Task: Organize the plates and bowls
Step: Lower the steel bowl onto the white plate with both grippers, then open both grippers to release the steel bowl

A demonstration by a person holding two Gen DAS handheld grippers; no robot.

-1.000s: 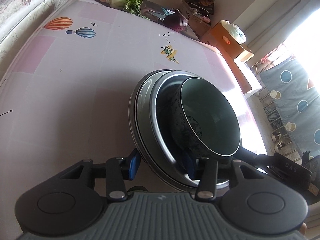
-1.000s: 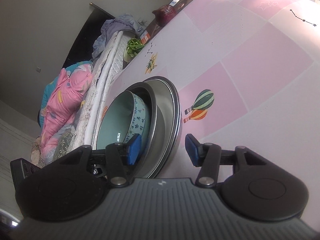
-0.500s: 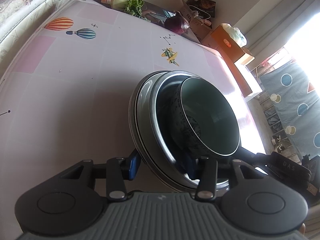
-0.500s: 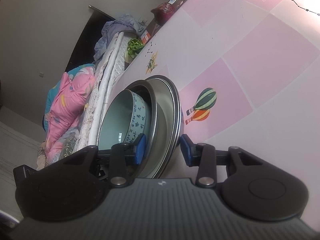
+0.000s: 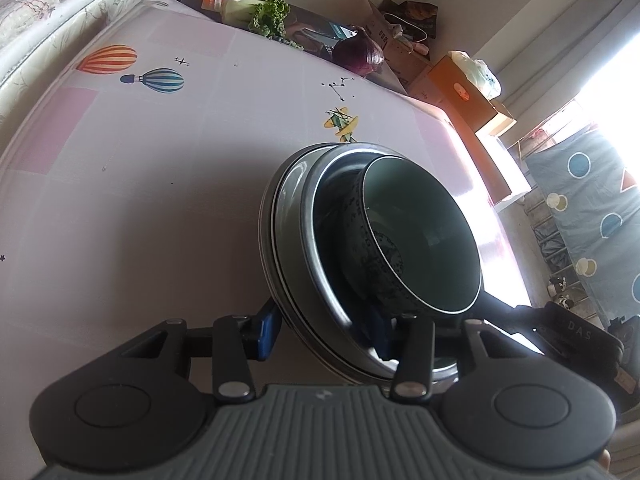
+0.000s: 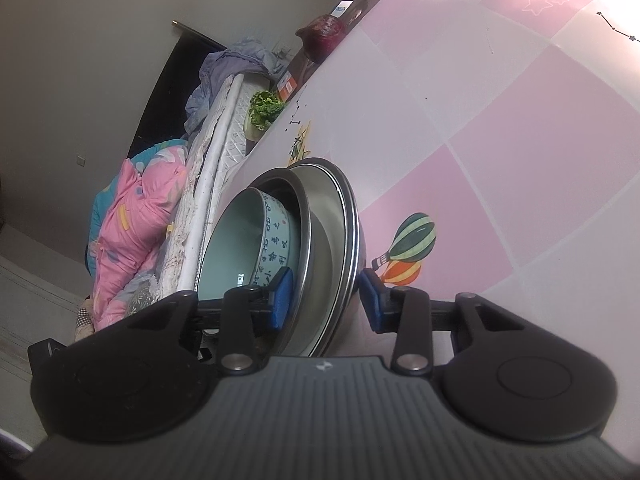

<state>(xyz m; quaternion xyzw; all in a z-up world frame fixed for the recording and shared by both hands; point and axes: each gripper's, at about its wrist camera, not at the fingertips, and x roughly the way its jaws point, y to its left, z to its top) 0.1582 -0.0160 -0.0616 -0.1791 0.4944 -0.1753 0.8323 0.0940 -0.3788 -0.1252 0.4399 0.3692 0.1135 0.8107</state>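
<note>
A pale green ceramic bowl (image 5: 420, 236) with dark characters on its side sits inside a stack of steel plates (image 5: 288, 240) on the pink patterned tablecloth. My left gripper (image 5: 320, 336) is shut on the near rim of the stack, one blue pad outside, one inside. My right gripper (image 6: 324, 296) grips the opposite rim of the same steel plates (image 6: 332, 240), its left pad by the green bowl (image 6: 248, 248), its right pad under the outer edge. The right gripper's body also shows in the left wrist view (image 5: 568, 332).
A red cabbage (image 5: 360, 56), a leafy green vegetable (image 5: 260, 12) and boxes lie along the table's far edge. A mattress (image 5: 60, 12) runs along the left side. Cardboard boxes (image 5: 472, 100) stand past the far corner. Bedding (image 6: 136, 232) lies beyond the table.
My right gripper's jaws have closed in onto the rim of the plate stack. My left gripper stays clamped on the other side; the stack has hardly moved.
</note>
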